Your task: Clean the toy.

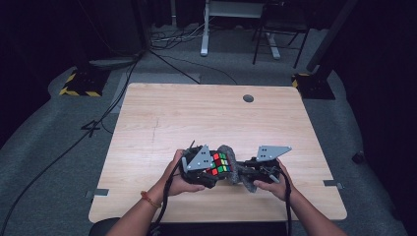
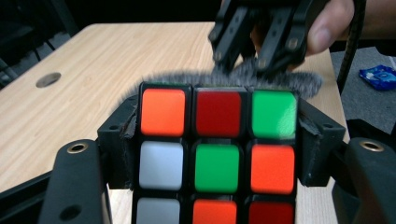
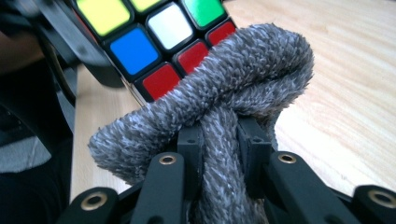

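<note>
The left gripper (image 1: 209, 169) clamps a Rubik's cube (image 2: 217, 154) squarely while the right gripper (image 3: 219, 140) pinches a folded grey cloth (image 3: 243, 88) against its side.

The light wooden table (image 1: 162, 123) stretches bare ahead of both grippers, with a round grommet hole (image 1: 248, 98) in its top well beyond the right gripper (image 1: 246, 173). The left gripper (image 1: 209, 172) and right gripper are low over its near edge. Whether anything rests on the wood there cannot be told.

High view overhead facing forward, tool views close, sharing cube (image 2: 217, 154)
</note>
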The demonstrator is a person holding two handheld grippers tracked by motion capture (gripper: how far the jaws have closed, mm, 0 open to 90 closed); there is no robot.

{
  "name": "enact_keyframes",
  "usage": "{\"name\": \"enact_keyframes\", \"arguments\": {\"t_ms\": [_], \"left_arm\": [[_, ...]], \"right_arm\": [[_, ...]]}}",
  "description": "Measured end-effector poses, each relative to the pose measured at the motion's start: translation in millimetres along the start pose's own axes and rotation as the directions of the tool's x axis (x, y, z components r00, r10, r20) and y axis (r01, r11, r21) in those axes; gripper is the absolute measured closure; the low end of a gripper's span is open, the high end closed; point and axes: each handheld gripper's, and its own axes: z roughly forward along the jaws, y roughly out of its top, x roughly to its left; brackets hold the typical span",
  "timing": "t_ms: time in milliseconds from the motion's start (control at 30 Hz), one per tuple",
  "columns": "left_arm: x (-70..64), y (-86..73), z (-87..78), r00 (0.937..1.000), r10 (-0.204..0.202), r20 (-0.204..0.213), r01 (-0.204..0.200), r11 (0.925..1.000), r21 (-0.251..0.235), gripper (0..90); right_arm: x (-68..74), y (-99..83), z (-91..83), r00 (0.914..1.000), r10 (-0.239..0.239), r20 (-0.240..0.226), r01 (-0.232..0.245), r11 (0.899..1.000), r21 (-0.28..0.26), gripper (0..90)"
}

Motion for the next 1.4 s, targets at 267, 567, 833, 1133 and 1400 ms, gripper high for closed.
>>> {"name": "enact_keyframes", "arguments": {"t_ms": [267, 567, 833, 1133, 1400], "left_arm": [[-0.6, -0.8, 8.3, 0.9998, 0.008, -0.018, -0.007, 0.9984, 0.056, 32.3], [-4.9, -1.4, 14.9, 0.9988, 0.043, -0.023, -0.04, 0.9931, 0.11, 33.2], [-2.8, 0.5, 10.1, 0.9989, 0.039, -0.026, -0.036, 0.9952, 0.09, 33.4], [-2.3, 0.5, 8.8, 0.9989, 0.041, -0.021, -0.039, 0.995, 0.092, 33.4], [-5.8, 2.6, 12.8, 0.9979, 0.059, -0.027, -0.056, 0.993, 0.104, 33.5]], "right_arm": [[5.9, 5.9, -6.4, 0.9995, -0.021, 0.025, 0.022, 0.999, -0.029, 75.0], [18.5, 15.5, -10.3, 0.9934, -0.097, 0.061, 0.099, 0.995, -0.034, 74.9], [4.8, 2.8, 0.6, 0.9891, -0.112, 0.095, 0.101, 0.988, 0.114, 74.9], [5.2, 5.0, -2.2, 0.9915, -0.102, 0.08, 0.096, 0.992, 0.08, 74.8], [14.6, 15.7, -10.5, 0.9874, -0.134, 0.085, 0.132, 0.991, 0.023, 74.7]]}}
